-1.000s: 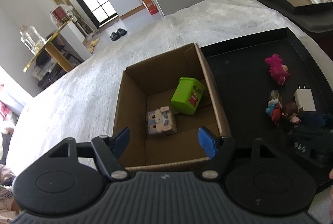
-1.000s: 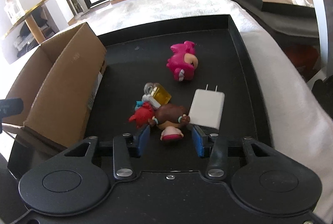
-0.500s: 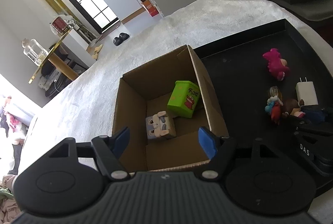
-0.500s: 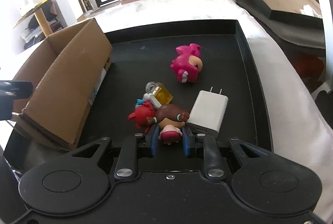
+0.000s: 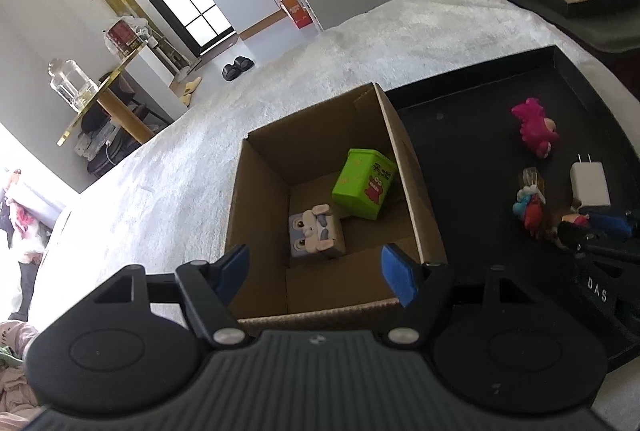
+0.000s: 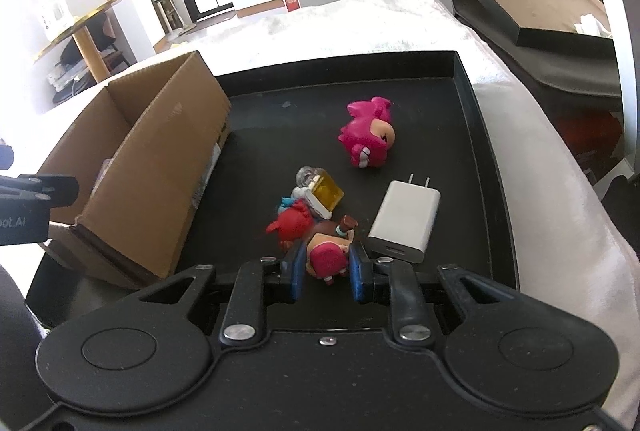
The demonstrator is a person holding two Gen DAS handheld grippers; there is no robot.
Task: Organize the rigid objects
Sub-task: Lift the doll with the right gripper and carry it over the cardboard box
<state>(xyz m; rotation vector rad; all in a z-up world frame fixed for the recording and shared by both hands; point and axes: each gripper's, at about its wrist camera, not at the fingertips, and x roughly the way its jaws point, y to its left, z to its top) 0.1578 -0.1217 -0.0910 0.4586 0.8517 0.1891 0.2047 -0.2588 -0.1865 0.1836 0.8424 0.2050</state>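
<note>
1. Near the tray's [image 6: 484, 135] front edge, the doll figurine [image 6: 326, 255] sits pinched in the right claw [image 6: 325, 268].
2. Likely light, stiff and smooth; gripping its round head suits.
3. Left claw [image 5: 316, 273] hangs spread over the cardboard box [image 5: 412, 191].

A: The left wrist view looks steeply down into the cardboard box [image 5: 332, 207] at frame centre, close, with the black tray [image 5: 460, 135] at right.

B: The right wrist view faces down over that tray [image 6: 480, 135], very near the toys; the box [image 6: 160, 167] sits at left. Both views share box and tray.
</note>
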